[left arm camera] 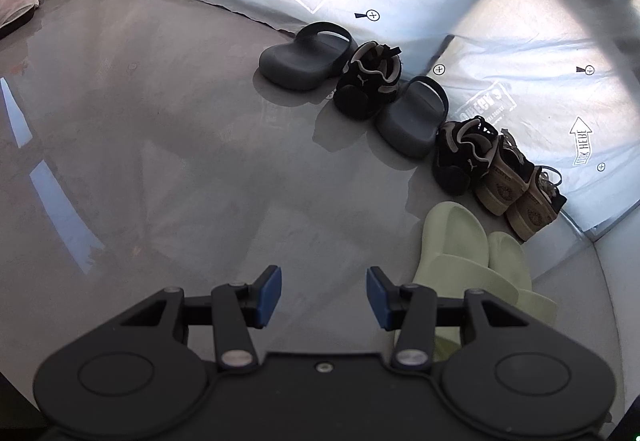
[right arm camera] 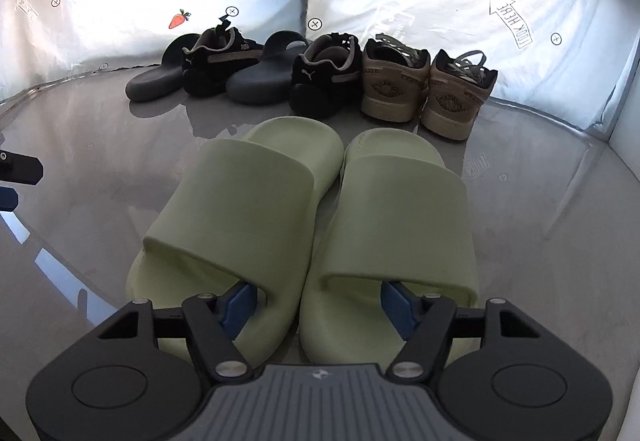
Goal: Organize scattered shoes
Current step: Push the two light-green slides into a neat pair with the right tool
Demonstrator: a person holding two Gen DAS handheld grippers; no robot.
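Lying side by side, upright, nearest: two pale green slides. Sitting beyond in a row by the wall: gray clogs alternating w/ black sneakers, then tan sneakers.

Left gripper fingers parted; right gripper likewise

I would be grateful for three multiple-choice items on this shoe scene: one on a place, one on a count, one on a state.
1. The green slides lie: A) in front of the row of shoes; B) on top of it; C) behind it.
2. Shoes in that row: A) four; B) six; C) eight.
3. The left claw is: A) open, empty; B) shut on a sneaker; C) shut on a slide.
Key: 1A, they lie nearer the camera; 2B, two grey, two black, two tan; 3A, its jaws stand apart, nothing between.
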